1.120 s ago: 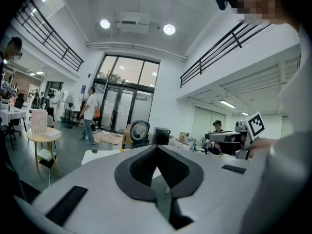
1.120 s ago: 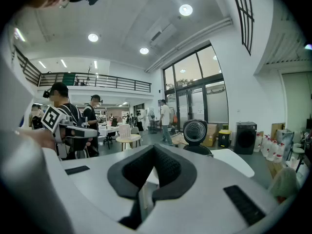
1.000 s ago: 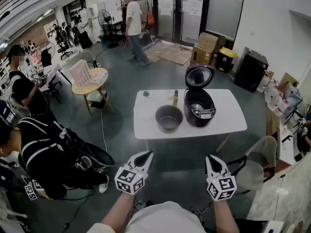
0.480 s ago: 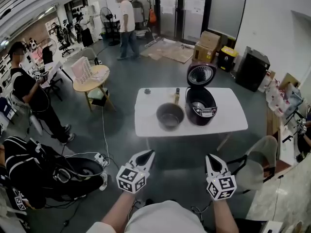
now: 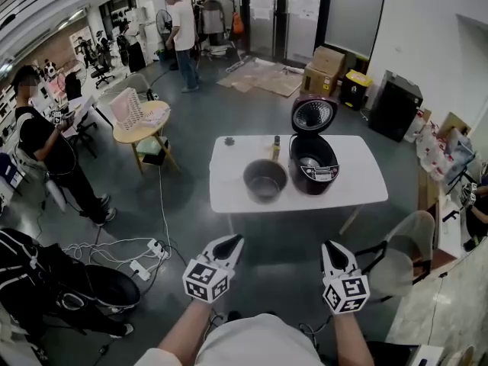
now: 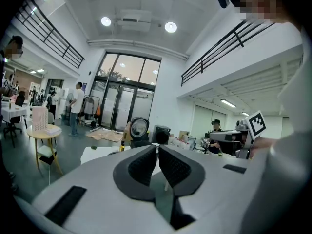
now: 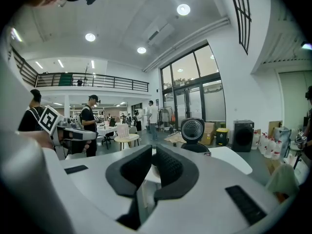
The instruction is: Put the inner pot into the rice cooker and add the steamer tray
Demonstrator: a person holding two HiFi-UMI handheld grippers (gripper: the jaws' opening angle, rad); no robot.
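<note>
The grey inner pot [image 5: 264, 180] stands empty on the white table [image 5: 229, 193], just left of the dark rice cooker [image 5: 313, 166], whose lid [image 5: 313, 117] is up. I cannot make out a steamer tray. Both grippers hover side by side well short of the table, near my body. My left gripper [image 5: 232, 240] [image 6: 157, 147] has its jaws opening, only a slit apart, with nothing between them. The jaws of my right gripper [image 5: 329, 246] [image 7: 152, 150] are opening too, barely parted and empty. In the right gripper view the cooker [image 7: 192, 130] shows beyond the jaws.
A small bottle [image 5: 275, 151] and a small dark item [image 5: 229, 140] sit at the table's far side. A grey chair [image 5: 404, 258] stands at the right, a round wooden table [image 5: 141, 124] at the left. People stand at left [image 5: 46, 155]; cables [image 5: 114, 250] lie on the floor.
Both grippers kept their place. The standing person at the back walked left, and the person in black at lower left moved further down and out toward the corner.
</note>
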